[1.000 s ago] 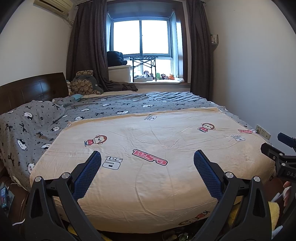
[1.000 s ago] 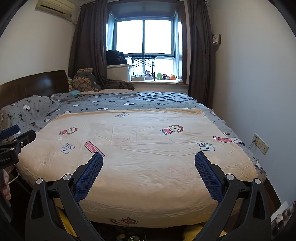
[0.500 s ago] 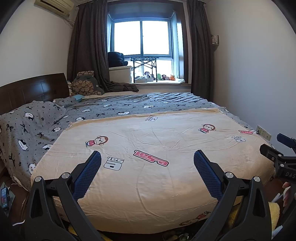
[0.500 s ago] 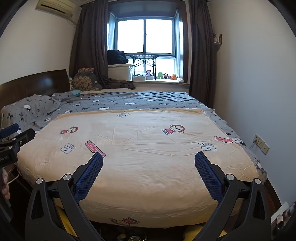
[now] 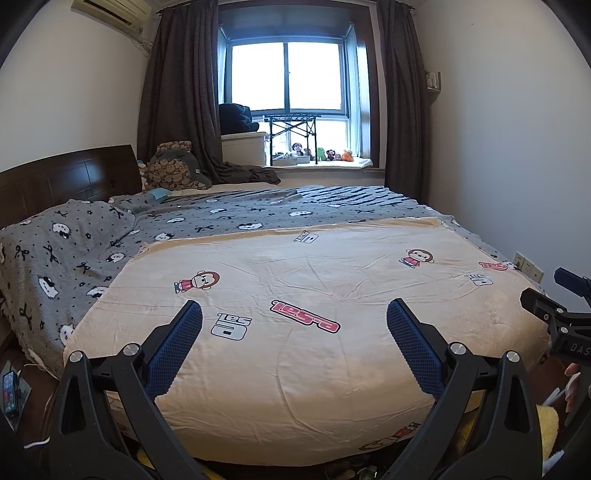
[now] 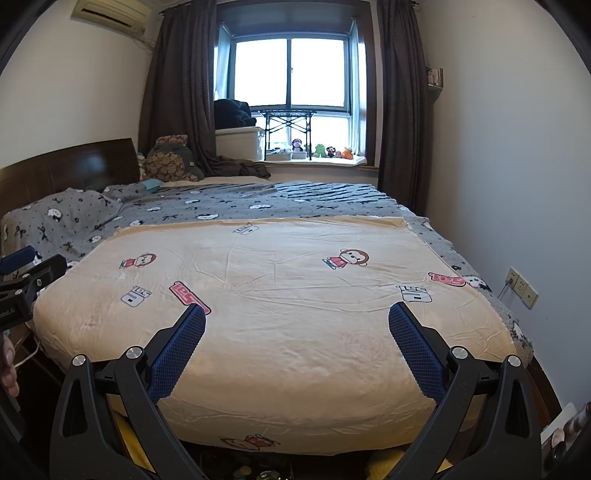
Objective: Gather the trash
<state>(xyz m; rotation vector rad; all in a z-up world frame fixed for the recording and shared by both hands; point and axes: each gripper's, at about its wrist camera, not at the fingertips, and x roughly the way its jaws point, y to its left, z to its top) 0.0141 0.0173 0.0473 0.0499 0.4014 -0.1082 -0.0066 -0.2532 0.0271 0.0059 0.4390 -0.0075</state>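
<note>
Trash unseen; both grippers gape empty over cream bedsheet

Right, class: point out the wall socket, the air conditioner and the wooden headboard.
wall socket [image 6: 521, 287], right wrist view, on its faceplate.
air conditioner [image 6: 110, 13], right wrist view, on its front panel.
wooden headboard [image 5: 66, 181], left wrist view, on its dark panel.

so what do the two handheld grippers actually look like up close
Both match: the left gripper and right gripper have black plastic arms with triangular cutouts, round silver bolts, and two fingers faced with dark blue, diamond-textured pads. Seen side-on from the left wrist view, the right one is a black frame with partial white lettering "DAS" and a blue tip. No sleeves or gripper cables show.
</note>
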